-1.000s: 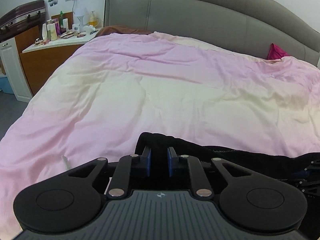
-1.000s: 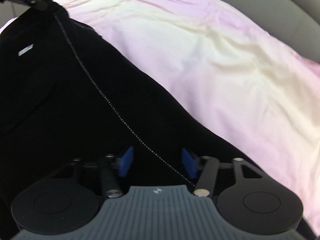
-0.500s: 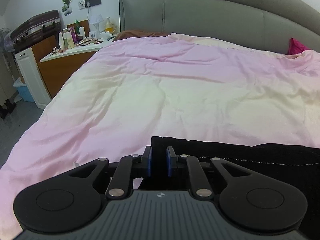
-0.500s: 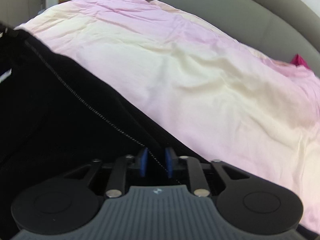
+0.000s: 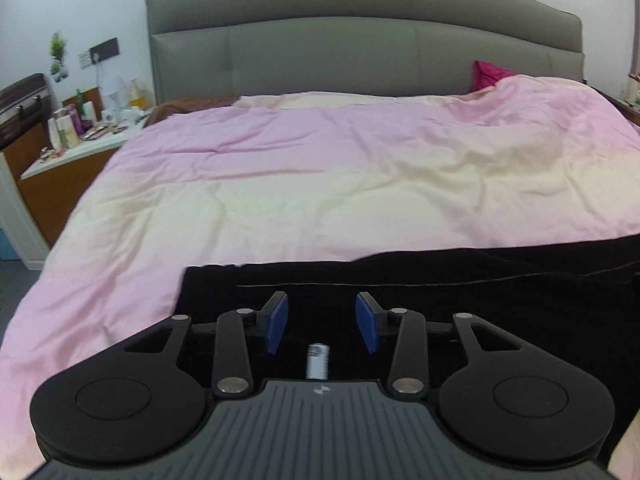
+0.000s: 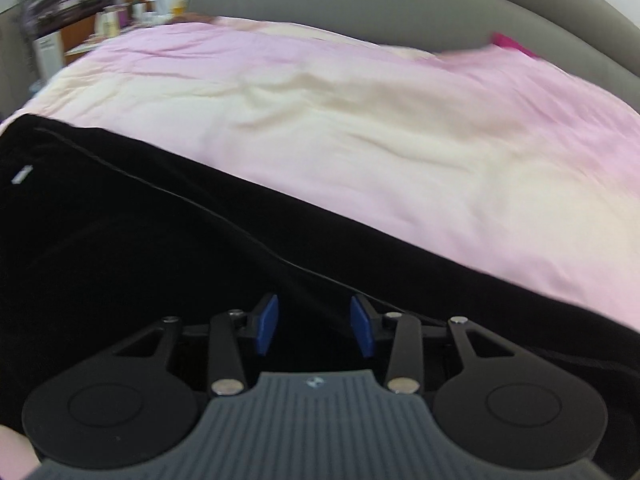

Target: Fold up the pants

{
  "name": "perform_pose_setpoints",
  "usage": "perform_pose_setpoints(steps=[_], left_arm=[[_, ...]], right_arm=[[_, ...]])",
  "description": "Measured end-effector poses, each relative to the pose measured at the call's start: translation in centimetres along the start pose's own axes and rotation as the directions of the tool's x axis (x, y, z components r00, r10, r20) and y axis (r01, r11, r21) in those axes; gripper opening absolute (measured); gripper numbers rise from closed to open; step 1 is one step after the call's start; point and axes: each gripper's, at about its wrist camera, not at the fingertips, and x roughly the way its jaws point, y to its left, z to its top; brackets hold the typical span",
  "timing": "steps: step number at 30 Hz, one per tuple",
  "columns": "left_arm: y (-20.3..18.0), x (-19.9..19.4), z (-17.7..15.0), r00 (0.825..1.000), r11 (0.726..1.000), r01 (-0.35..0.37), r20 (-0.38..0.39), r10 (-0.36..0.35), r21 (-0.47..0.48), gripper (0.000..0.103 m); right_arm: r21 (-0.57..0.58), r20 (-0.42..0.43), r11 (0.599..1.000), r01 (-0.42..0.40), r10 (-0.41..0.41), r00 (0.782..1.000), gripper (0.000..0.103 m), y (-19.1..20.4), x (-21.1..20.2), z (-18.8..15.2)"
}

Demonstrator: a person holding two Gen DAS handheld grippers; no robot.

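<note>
Black pants [image 5: 440,280] lie flat across the near edge of the pink bedspread [image 5: 320,184], with a thin stitched seam running along them. My left gripper [image 5: 322,322] is open just above the pants' left end, nothing between its blue pads. In the right wrist view the pants [image 6: 140,232] fill the lower left, with a small white label at the far left. My right gripper [image 6: 314,324] is open over the dark cloth near the seam, holding nothing.
A grey padded headboard [image 5: 360,40] stands at the back. A magenta pillow [image 5: 490,74] lies at the back right. A nightstand [image 5: 68,152] with bottles and a lamp stands left of the bed, a white cabinet beside it.
Both grippers were shut on the pants half a second ago and have opened. The pants now lie flat on the bedspread. Both grippers have drawn back slightly.
</note>
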Motion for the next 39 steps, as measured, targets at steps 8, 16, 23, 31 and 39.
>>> perform_pose_setpoints(steps=[8,16,23,31,39], left_arm=[[-10.6,4.9,0.8,0.985,0.985,0.159,-0.086,-0.153,0.065,0.041],[-16.9,11.5,0.8,0.971,0.994,0.105,-0.214,-0.105,-0.011,0.029],[-15.5,13.2,1.5,0.957,0.994,-0.106,-0.274,0.093,-0.036,0.020],[-14.9,5.9,0.0,0.982,0.981,-0.011,-0.185,-0.025,-0.192,0.034],[-12.7,-1.6,-5.3,0.978,0.908,0.054,-0.162,-0.132,-0.416,0.052]], right_arm=[[0.213,-0.068,0.951,0.225,-0.215,0.974,0.036,-15.3,-3.3,-5.0],[0.357,-0.140,0.889,0.286,-0.252,0.958,0.029,-25.6,0.2,-7.7],[0.422,-0.123,0.856,0.298,-0.272,0.954,0.032,-29.7,0.3,-7.9],[0.672,-0.019,0.734,0.098,-0.115,0.993,0.049,-33.6,-8.2,-13.8],[0.908,0.062,0.418,-0.030,-0.062,0.996,0.057,-35.1,-9.5,-22.5]])
